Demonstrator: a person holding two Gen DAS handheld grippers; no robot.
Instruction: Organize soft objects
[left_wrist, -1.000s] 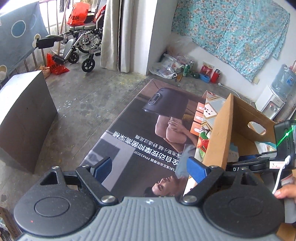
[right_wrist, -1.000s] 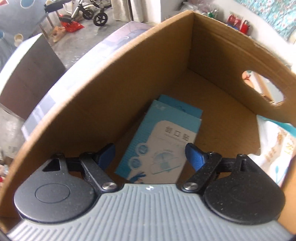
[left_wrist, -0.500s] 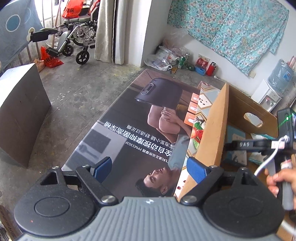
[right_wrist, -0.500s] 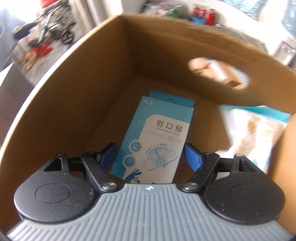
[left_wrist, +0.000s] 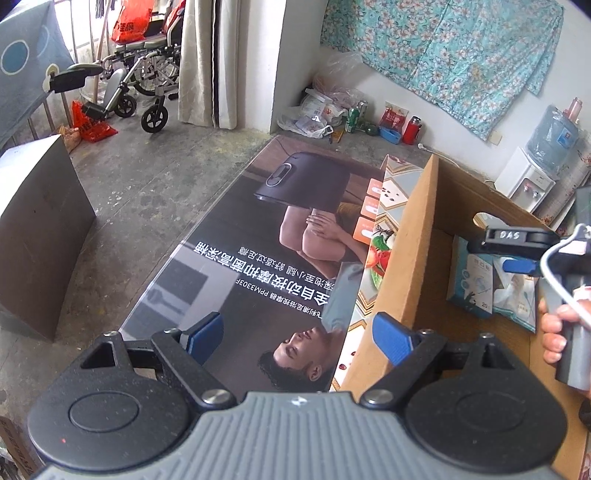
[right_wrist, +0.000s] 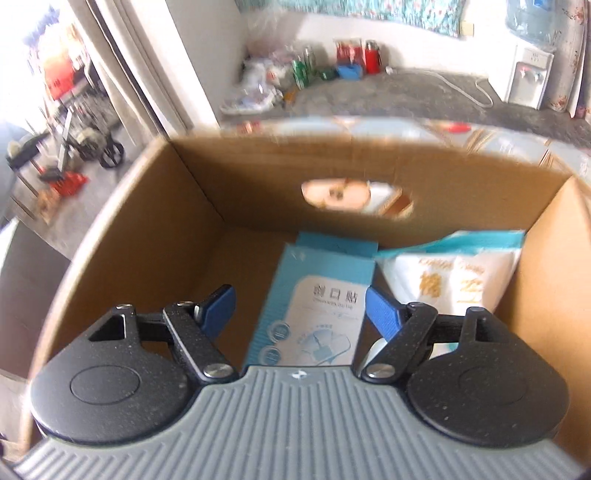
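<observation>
An open cardboard carton (right_wrist: 258, 173) holds a light-blue plaster box (right_wrist: 317, 295) lying flat, with a white and teal soft pack (right_wrist: 454, 273) against its right side. My right gripper (right_wrist: 299, 306) hangs open over the carton, the blue box below the gap and untouched. In the left wrist view the carton wall (left_wrist: 413, 240) stands at the right, with the blue box (left_wrist: 471, 280), the soft pack (left_wrist: 515, 291) and the right gripper (left_wrist: 513, 251) inside; a hand (left_wrist: 554, 332) holds it. My left gripper (left_wrist: 297, 332) is open and empty above a big printed flat box (left_wrist: 258, 258).
A dark grey block (left_wrist: 40, 229) stands on the concrete floor at the left. A wheelchair (left_wrist: 140, 85) is at the far doorway. Bags, cans and bottles (left_wrist: 332, 110) line the far wall. A water dispenser (left_wrist: 528, 177) stands behind the carton.
The right gripper has swung to the right inside the carton and rolled level, bringing the white and teal pack into view. The left gripper has barely moved.
</observation>
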